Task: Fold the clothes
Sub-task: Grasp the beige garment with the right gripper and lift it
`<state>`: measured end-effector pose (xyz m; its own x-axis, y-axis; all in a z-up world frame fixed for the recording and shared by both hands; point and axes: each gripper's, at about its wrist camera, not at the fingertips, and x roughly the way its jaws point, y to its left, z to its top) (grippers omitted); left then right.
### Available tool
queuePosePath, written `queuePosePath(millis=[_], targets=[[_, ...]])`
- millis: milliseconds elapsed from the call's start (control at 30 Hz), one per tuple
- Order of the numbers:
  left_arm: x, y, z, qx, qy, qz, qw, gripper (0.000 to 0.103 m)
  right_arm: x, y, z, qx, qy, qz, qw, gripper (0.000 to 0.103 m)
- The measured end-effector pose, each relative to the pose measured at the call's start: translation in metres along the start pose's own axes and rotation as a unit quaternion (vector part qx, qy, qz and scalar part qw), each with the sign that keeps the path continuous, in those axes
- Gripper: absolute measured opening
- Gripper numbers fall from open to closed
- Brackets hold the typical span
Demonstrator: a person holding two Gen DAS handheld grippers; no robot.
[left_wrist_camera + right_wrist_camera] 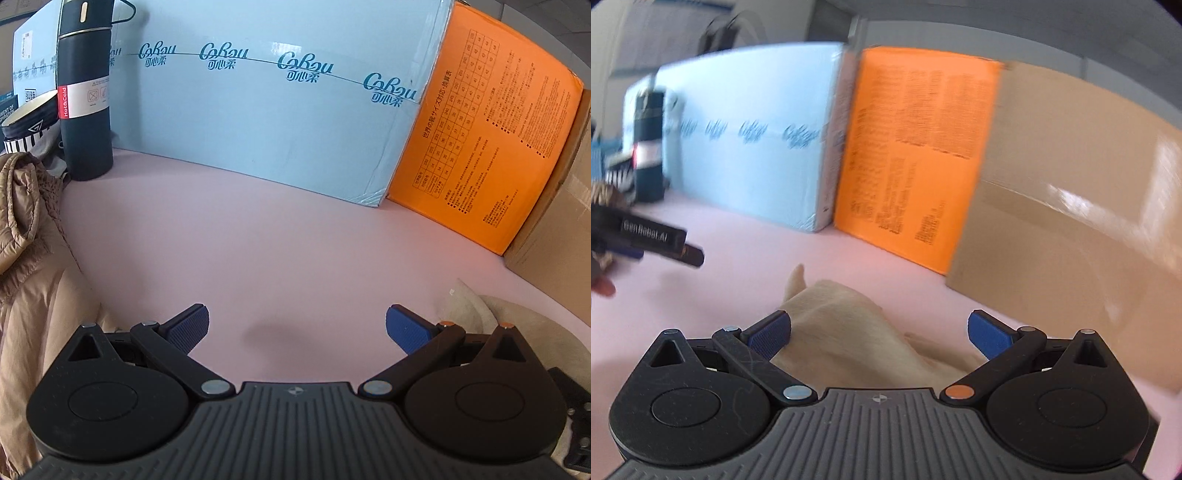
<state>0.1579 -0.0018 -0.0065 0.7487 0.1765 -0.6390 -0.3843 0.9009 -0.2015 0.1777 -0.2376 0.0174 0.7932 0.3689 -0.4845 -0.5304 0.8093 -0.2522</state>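
- A pale pink desk (258, 240) is walled in at the back by three boxes set edge to edge: a light blue box (258, 110) printed with a repeating logo, an orange box (491, 147) covered in small dark print, and a plain brown cardboard box (1071, 203).
- At the back left a dark flask (86, 110) with a red and white label stands upright on the desk, just in front of the blue box. Beside it, at the frame edge, is a black and white container (26, 122).
- A tan quilted jacket (26, 258) is heaped along the left edge of the desk, near the flask.
- The left tool (297, 326) hovers above bare pink desk with its blue-padded fingers spread wide and nothing between them.
- The right tool (879, 332) is also spread wide and empty. A cream garment (857, 332) lies on the desk directly below and ahead of it, one corner rising to a point; its soft, fuzzy fabric is loosely rumpled.
- The left wrist view shows only an edge of the cream garment, at lower right, just beside the tool's right finger.
- Only the right wrist view, which is motion-blurred, shows the left tool from the side, at far left, with a fingertip (604, 286) of the person's hand beneath it.
- Only the left wrist view shows the jacket clearly.
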Motion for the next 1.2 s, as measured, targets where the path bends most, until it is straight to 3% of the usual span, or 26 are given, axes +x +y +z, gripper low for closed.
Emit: queuePosePath(millis=[167,433,467,533,567,600,733,933,1067,1200], targets=[[-0.003,0.005,0.003,-0.016,-0.007,0.009,0.9998,0.103,0.017,0.004,0.03,0.005,0.001,0.024,1.0,0.103],[0.001,0.013,0.005,-0.036,0.003,0.016,0.9992,0.103,0.066,0.035,0.053,-0.015,0.096,0.055,0.994,0.103],[0.001,0.013,0.005,-0.036,0.004,0.015,0.9992,0.103,0.07,0.034,0.052,0.001,0.105,0.065,0.992,0.098],[0.001,0.013,0.005,-0.038,0.005,0.013,0.9992,0.103,0.071,0.022,0.049,0.062,0.106,0.1,0.987,0.064],[0.001,0.013,0.005,-0.04,0.005,0.012,0.9991,0.103,0.07,0.017,0.047,0.093,0.107,0.11,0.984,0.028],[0.0,0.013,0.005,-0.041,0.005,0.011,0.9991,0.103,0.068,0.012,0.045,0.112,0.104,0.11,0.982,0.012],[0.0,0.011,0.003,-0.04,0.004,0.012,0.9991,0.103,0.048,-0.004,0.041,0.148,0.071,0.112,0.98,0.01],[0.006,0.007,-0.001,-0.025,0.019,0.013,0.9994,0.103,-0.009,-0.041,0.069,0.187,-0.02,0.105,0.976,0.009],[0.009,0.003,-0.004,-0.013,0.026,0.011,0.9995,0.103,-0.064,-0.062,0.073,0.199,-0.082,0.103,0.971,0.009],[0.011,-0.001,-0.008,0.0,0.03,0.012,0.9995,0.103,-0.123,-0.084,0.056,0.22,-0.127,0.103,0.962,0.009]])
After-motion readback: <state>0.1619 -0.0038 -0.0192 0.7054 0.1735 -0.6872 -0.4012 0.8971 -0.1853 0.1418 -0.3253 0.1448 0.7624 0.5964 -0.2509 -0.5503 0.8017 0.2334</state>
